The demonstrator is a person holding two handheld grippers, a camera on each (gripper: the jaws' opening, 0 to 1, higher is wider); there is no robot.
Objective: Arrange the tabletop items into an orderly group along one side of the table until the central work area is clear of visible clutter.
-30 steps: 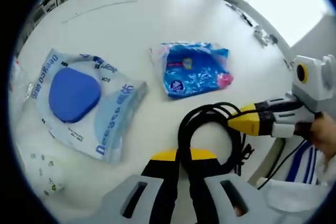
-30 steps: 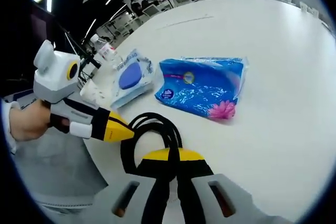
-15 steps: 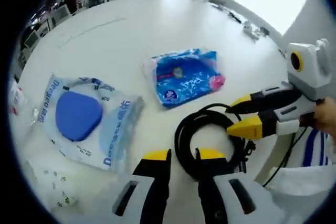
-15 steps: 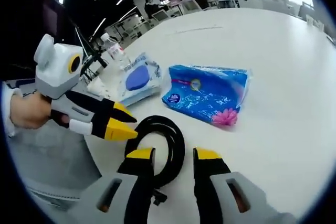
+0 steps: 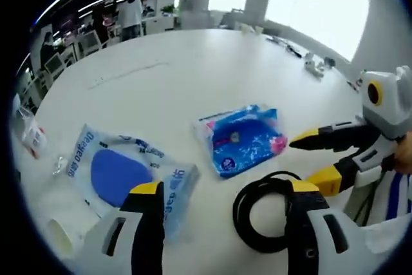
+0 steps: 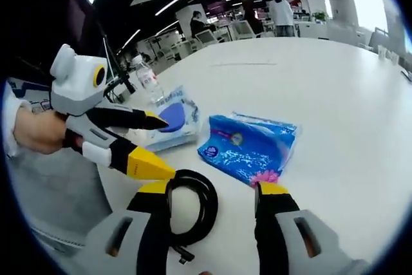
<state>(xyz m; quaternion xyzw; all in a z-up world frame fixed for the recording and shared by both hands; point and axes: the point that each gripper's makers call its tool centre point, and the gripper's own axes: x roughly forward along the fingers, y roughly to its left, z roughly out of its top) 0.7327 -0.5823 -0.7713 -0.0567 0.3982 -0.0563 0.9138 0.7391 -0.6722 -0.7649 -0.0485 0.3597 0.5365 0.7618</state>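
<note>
A coiled black cable (image 5: pixel 241 217) lies flat on the white table (image 5: pixel 193 69), just beyond my left gripper (image 5: pixel 224 188), whose jaws stand wide open on either side of it. My right gripper (image 5: pixel 315 159) comes in from the right, open, its yellow tips beside the coil. In the right gripper view the cable (image 6: pixel 209 209) lies between the open jaws of my right gripper (image 6: pixel 211 188), and my left gripper (image 6: pixel 161 146), held by a hand (image 6: pixel 35 130), hangs open just left of it. A blue packet (image 5: pixel 243 140) (image 6: pixel 248 146) and a clear pouch holding a blue item (image 5: pixel 125 175) (image 6: pixel 174 117) lie behind the coil.
A water bottle (image 6: pixel 147 78) stands near the table's edge beyond the pouch. A pale cup-like object (image 5: pixel 58 236) lies at the near left. Small cables (image 5: pixel 315 62) rest at the far rim. Desks, chairs and people fill the background. The far tabletop (image 6: pixel 322 82) is bare.
Both grippers were shut on the cable coil one second ago. They have opened, let it go and drawn back; the coil now lies loose on the table.
</note>
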